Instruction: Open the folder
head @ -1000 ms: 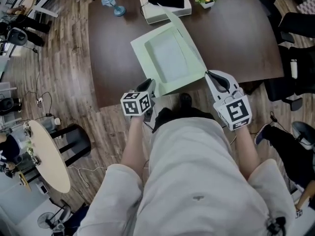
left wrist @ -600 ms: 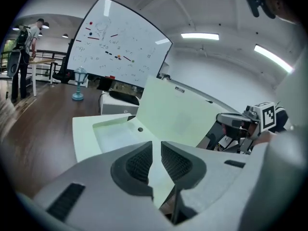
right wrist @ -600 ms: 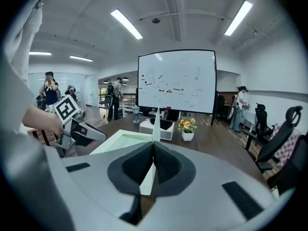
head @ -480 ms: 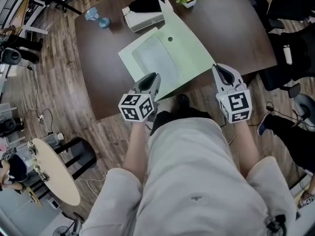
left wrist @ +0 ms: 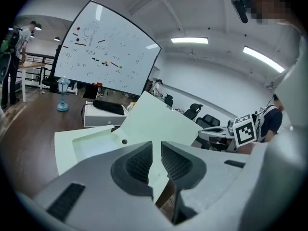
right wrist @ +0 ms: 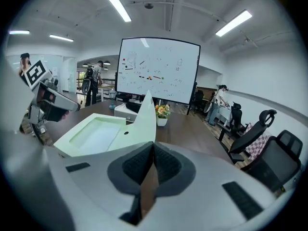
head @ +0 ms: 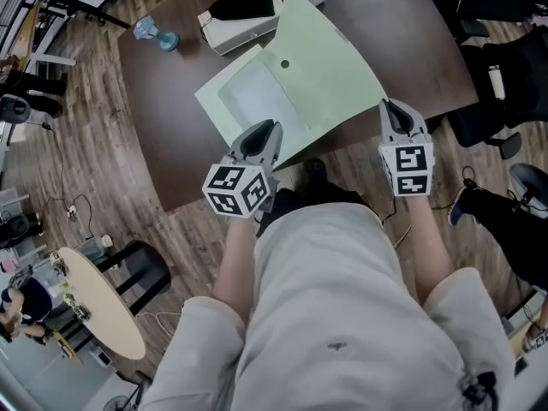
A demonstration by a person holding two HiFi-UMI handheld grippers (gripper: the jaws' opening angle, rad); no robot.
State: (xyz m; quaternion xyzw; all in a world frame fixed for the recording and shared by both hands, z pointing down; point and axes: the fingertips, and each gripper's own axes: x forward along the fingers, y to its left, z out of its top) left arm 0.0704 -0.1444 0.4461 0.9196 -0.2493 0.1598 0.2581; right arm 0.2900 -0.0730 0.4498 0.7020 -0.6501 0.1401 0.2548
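The folder (head: 244, 101) cover (head: 338, 67) is held up, pinched at its corner by the right gripper (head: 391, 108). The left gripper (head: 265, 131) is seen slightly open, nothing grabbed.

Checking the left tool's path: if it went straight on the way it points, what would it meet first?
Probably the green folder, which shows right ahead of the left tool, between its open jaws; depth is unclear.

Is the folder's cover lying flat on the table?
No: in the right gripper view the folder has its cover lifted steeply off the lower half, with the right gripper shut on its edge.
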